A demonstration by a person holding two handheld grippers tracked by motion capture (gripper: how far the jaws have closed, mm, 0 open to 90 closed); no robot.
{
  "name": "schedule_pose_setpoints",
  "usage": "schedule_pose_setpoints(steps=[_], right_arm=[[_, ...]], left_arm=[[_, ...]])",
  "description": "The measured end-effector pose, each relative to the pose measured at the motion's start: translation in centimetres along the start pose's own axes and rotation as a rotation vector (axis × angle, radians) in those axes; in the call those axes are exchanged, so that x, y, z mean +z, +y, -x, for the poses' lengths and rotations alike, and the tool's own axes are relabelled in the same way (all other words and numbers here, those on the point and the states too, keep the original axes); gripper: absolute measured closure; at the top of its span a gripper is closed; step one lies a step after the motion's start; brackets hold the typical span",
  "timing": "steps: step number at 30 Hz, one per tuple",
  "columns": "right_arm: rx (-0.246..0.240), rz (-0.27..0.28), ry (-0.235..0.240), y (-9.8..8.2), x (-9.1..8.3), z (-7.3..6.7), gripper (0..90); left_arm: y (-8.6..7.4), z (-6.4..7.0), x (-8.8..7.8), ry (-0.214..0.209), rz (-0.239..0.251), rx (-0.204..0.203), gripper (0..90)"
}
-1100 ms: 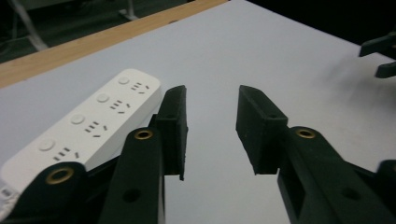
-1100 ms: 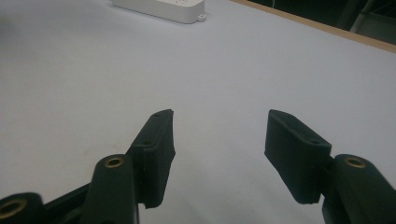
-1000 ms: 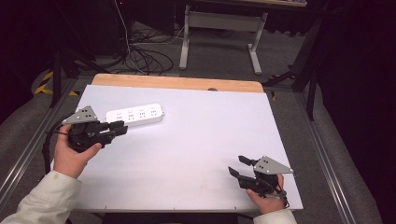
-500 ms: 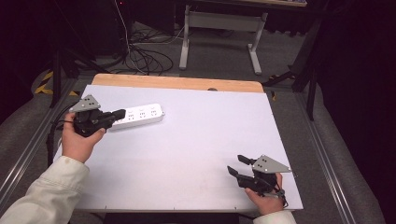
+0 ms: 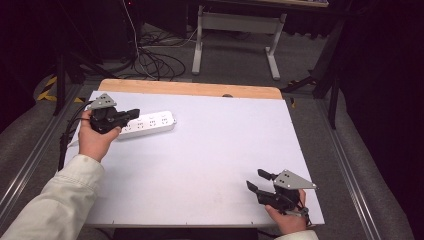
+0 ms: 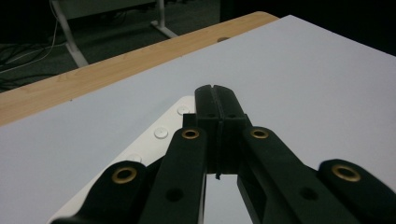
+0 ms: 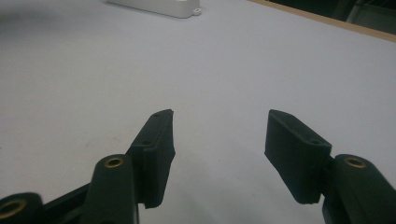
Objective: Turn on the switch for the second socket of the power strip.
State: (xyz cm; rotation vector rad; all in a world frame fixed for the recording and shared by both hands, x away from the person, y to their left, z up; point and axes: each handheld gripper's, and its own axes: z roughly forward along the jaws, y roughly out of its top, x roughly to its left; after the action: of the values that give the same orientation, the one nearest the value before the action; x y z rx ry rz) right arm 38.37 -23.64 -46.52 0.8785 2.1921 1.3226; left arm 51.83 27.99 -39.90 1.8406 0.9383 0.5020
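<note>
So at this point the job looked barely started. The white power strip (image 5: 148, 124) lay flat near the far left of the white tabletop (image 5: 220, 150), and the left tool (image 5: 131, 114) was right over its near end with its jaws pressed fully together on nothing. In the left gripper view the pads met flush above the strip's corner. It read like a poke or push at the strip rather than a pickup, though whether the tips actually touched it was hard to call. The right tool (image 5: 257, 181) sat well apart at the near right edge, jaws spread wide, nothing between them. Whatever was meant to happen with the strip seemed still ahead. As for writing, no brand or label could be read anywhere, just plain white plastic and sockets.
</note>
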Motion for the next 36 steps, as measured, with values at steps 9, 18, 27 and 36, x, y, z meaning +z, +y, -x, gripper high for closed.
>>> schedule_pose_setpoints(steps=[9,18,27,36], right_arm=[[0.027,0.011,-0.009,-0.5,-0.9,-0.1,42.7],[0.035,0.005,-0.029,-0.9,-1.5,-0.3,42.7],[0.034,-0.001,-0.033,-1.0,-1.6,-0.3,42.5],[0.029,0.0,-0.029,-1.0,-1.6,-0.4,42.5]], left_arm=[[-0.7,-1.4,1.7,0.043,-0.015,-0.045,89.9],[-1.7,-2.7,3.3,0.092,-0.052,-0.064,89.9],[-2.3,-3.0,4.6,0.11,-0.067,-0.069,89.9],[-2.9,-3.4,5.4,0.115,-0.076,-0.053,89.9]])
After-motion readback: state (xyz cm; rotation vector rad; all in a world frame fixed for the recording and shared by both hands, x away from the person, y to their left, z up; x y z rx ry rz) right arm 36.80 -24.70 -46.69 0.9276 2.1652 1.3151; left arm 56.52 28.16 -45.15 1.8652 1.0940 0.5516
